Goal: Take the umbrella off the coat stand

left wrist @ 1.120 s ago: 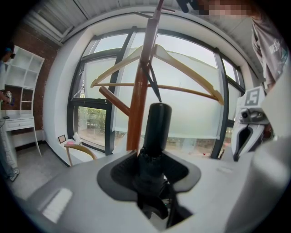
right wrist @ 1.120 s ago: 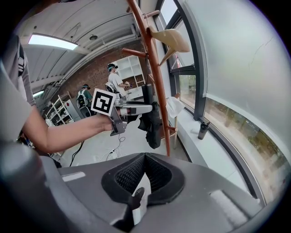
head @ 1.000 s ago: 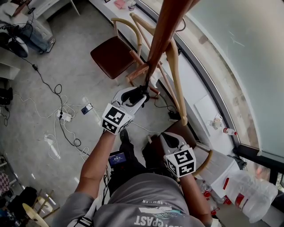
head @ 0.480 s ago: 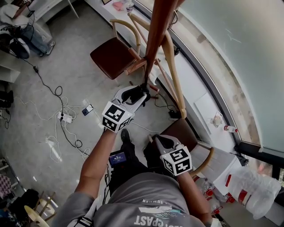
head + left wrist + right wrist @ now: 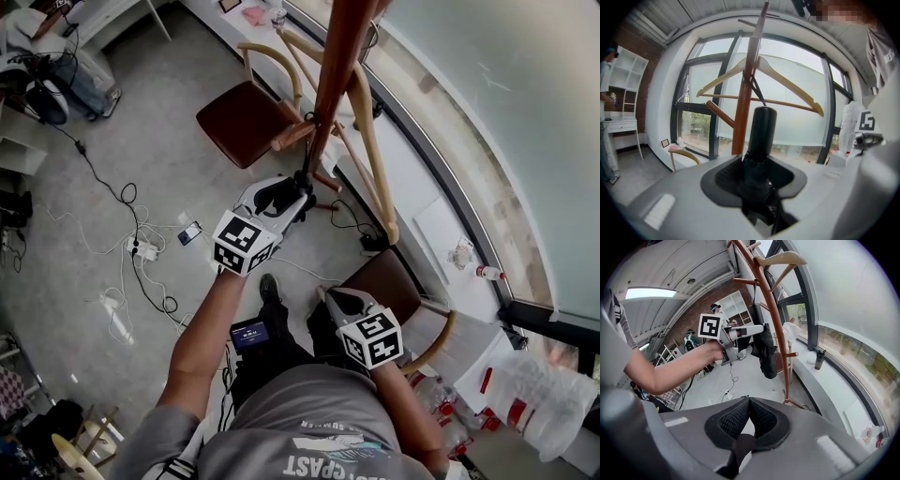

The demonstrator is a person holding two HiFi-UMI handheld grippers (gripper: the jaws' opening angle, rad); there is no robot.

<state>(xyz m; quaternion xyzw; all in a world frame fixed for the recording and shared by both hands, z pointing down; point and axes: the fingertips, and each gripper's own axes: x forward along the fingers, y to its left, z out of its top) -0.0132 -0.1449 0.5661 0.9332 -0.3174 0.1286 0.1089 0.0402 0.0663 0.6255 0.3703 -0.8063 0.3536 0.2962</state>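
A black folded umbrella (image 5: 765, 351) hangs against the brown coat stand pole (image 5: 774, 319). My left gripper (image 5: 284, 194) is shut on the umbrella's black handle (image 5: 760, 133), right by the pole (image 5: 336, 66). In the left gripper view the handle stands up between the jaws, with the pole (image 5: 743, 108) and a wooden hanger (image 5: 787, 82) behind it. The hanger (image 5: 371, 141) hangs from the stand. My right gripper (image 5: 339, 302) is lower, near my body, away from the stand. Its jaws (image 5: 749, 400) meet at the tips with nothing between them.
A chair with a brown seat (image 5: 246, 122) stands left of the stand's foot, and a second chair (image 5: 398, 281) is beside my right gripper. Cables and a power strip (image 5: 139, 248) lie on the floor. A window ledge (image 5: 422, 197) runs behind; a plastic bag (image 5: 539, 403) sits lower right.
My right gripper has drifted a little to the left and lower. The left gripper stays shut on the umbrella handle at the pole.
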